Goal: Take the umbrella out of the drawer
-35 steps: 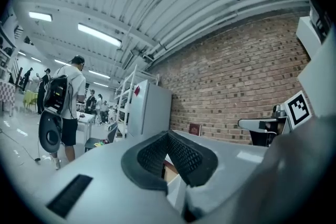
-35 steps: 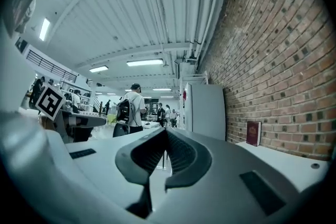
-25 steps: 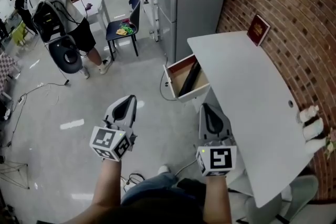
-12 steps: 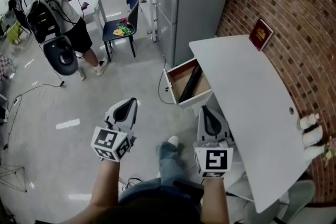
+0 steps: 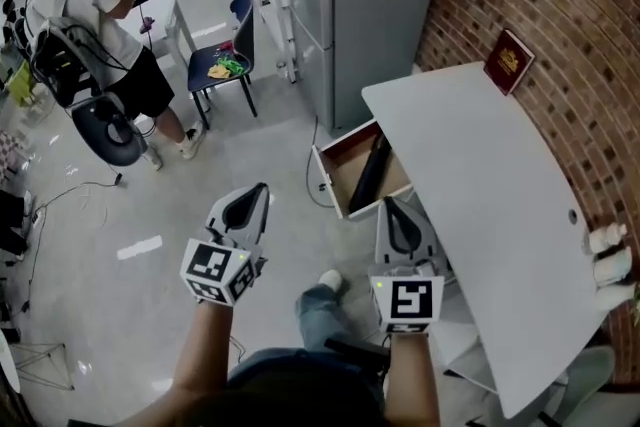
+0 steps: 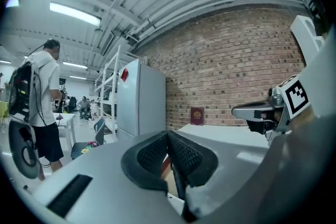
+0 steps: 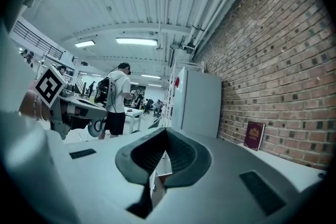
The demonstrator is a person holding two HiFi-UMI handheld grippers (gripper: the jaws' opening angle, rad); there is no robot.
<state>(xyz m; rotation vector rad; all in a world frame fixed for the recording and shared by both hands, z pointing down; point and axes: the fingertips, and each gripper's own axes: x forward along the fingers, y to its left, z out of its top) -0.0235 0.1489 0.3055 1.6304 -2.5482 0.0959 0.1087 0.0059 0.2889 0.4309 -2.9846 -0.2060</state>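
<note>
Drawer (image 5: 338, 177) is standing pulled out from under the white table (image 5: 500, 215), with its inside showing. A black folded umbrella (image 5: 370, 173) is lying lengthwise in it, on the side nearer the table. Left gripper (image 5: 258, 191) and right gripper (image 5: 392, 205) are hovering side by side above the floor (image 5: 150, 215), both pointing toward the drawer. Both are showing jaws together with nothing between them. The right one is sitting close to the drawer's near side. A dark red book (image 5: 508, 61) is leaning on the brick wall (image 5: 560, 5). A person with a backpack (image 5: 90, 35) is standing well apart, near a blue chair (image 5: 225, 65).
</note>
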